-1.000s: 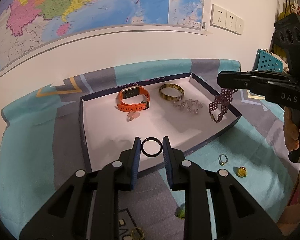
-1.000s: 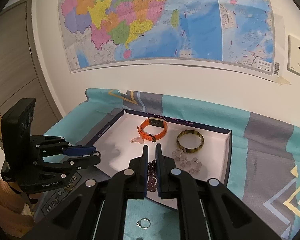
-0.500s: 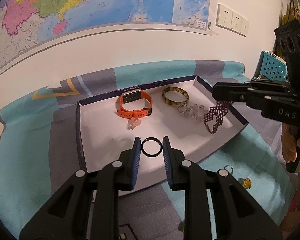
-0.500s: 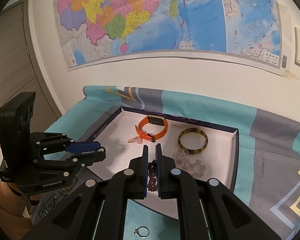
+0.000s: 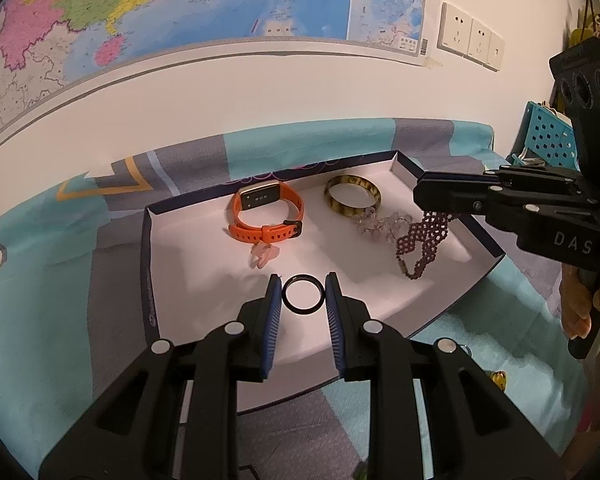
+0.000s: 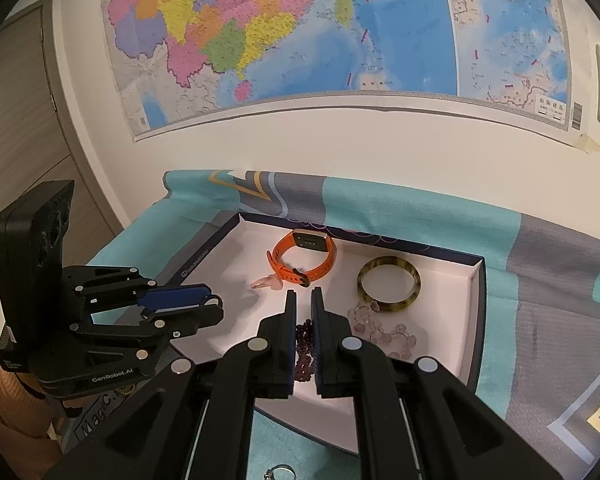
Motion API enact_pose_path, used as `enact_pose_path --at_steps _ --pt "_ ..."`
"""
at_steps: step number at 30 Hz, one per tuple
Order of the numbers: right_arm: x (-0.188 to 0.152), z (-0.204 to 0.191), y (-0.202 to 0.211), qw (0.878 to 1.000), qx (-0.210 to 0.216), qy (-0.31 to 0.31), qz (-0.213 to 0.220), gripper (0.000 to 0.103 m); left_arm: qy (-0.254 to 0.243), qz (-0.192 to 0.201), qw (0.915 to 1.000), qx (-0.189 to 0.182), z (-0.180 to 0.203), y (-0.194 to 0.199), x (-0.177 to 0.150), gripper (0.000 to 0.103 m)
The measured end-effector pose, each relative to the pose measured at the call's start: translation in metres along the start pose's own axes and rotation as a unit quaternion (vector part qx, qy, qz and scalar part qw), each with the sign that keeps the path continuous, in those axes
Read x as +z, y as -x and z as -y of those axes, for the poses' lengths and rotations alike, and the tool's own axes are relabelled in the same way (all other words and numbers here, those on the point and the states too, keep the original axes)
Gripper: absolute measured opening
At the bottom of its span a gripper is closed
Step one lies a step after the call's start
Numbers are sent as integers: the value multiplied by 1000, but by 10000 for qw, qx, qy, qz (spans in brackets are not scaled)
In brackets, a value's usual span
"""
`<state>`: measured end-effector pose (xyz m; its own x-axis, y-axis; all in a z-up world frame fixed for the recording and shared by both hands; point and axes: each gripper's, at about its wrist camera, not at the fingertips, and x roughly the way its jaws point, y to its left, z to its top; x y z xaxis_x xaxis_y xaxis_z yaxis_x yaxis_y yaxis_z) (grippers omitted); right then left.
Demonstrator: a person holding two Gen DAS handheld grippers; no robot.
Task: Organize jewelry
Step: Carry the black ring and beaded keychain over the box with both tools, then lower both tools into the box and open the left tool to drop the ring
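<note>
My left gripper (image 5: 302,300) is shut on a black ring (image 5: 303,299) and holds it over the front of the white tray (image 5: 204,280). My right gripper (image 6: 304,312) is shut on a purple beaded bracelet (image 6: 305,350) that hangs over the tray's right side; the bracelet also shows in the left wrist view (image 5: 420,240). In the tray lie an orange watch (image 5: 266,216), a tortoiseshell bangle (image 5: 353,199), a clear bead bracelet (image 5: 380,225) and a small pink piece (image 5: 265,257).
The tray sits on a teal and grey cloth (image 5: 40,280) against a white wall with a map. A small silver ring (image 6: 281,472) and a yellow bead (image 5: 499,379) lie on the cloth in front of the tray. A blue perforated basket (image 5: 548,136) stands far right.
Both grippers have moved forward over the tray. The purple bracelet now hangs lower, close to the clear bead bracelet. The black ring stays held.
</note>
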<state>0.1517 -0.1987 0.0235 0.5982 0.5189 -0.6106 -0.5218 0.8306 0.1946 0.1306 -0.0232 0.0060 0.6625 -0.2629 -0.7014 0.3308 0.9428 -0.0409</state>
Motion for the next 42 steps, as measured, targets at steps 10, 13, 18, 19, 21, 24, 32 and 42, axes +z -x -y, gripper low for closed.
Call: enact_pose_path --at_steps 10,13,18,19,21,24,32,42 --pt "0 3 -5 10000 -7 -38 -54 6 -1 -23 10000 1 2 -4 3 23" --pt "1 3 -6 10000 0 -34 -63 6 8 -37 10000 5 2 -5 3 23" --pt "1 4 -7 10000 -4 -35 -63 6 20 -51 10000 14 2 -8 5 23" --pt "1 4 -7 10000 -6 -37 -68 6 21 -54 10000 17 2 -8 5 23" --pt "1 4 -9 10000 0 -47 -76 6 22 -67 10000 22 2 -9 6 23" --pt "1 4 -9 10000 3 -46 -80 6 34 -89 10000 27 1 -12 6 23" --pt "2 4 -13 9999 -7 -51 -86 6 76 -155 9999 8 0 -18 7 23" --pt "2 7 -23 9999 0 -83 -132 6 138 -317 9994 71 -1 -34 8 23"
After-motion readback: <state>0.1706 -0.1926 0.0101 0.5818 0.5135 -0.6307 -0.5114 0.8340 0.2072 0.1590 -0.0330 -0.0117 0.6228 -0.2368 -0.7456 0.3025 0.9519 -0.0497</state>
